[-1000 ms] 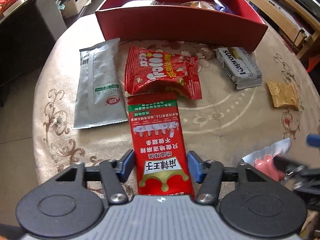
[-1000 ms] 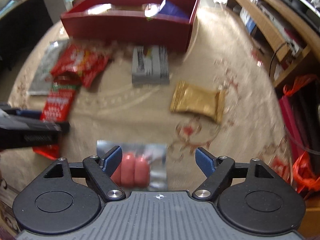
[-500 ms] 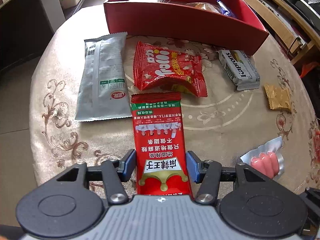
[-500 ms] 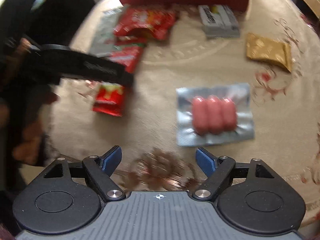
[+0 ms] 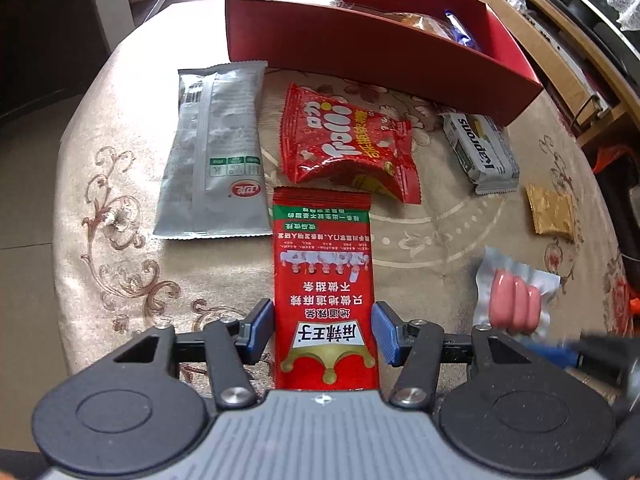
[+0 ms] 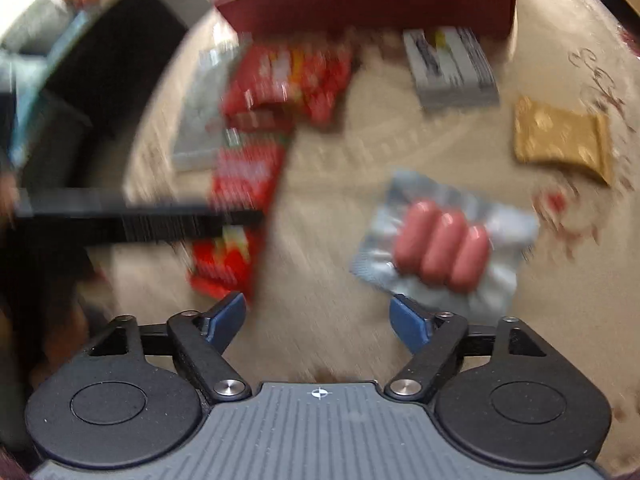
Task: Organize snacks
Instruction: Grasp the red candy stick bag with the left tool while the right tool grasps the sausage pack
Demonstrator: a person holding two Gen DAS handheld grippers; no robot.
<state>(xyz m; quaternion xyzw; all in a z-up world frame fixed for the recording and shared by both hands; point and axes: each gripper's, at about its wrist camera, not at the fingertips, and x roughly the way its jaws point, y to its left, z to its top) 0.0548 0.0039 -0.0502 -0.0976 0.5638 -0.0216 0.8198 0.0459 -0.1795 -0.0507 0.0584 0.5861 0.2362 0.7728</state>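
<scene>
A long red snack packet (image 5: 323, 288) lies on the beige table between the blue pads of my left gripper (image 5: 323, 330); the pads stand at its two edges, and I cannot tell if they press it. A sausage pack (image 6: 444, 242) in silver foil lies just ahead and right of my right gripper (image 6: 318, 320), which is open and empty; it also shows in the left wrist view (image 5: 514, 300). The red box (image 5: 380, 52) with snacks inside stands at the far side. The right wrist view is blurred.
A silver packet (image 5: 218, 152), a red Trolli bag (image 5: 344, 148), a grey Kaprons pack (image 5: 480, 152) and a gold packet (image 5: 550, 214) lie on the round table (image 5: 112, 200). Wooden shelving stands to the right, dark furniture to the left.
My right gripper pulled back and swung, so the sausage pack went from between its fingers to ahead and right. My left gripper rose a little and stays around the red packet.
</scene>
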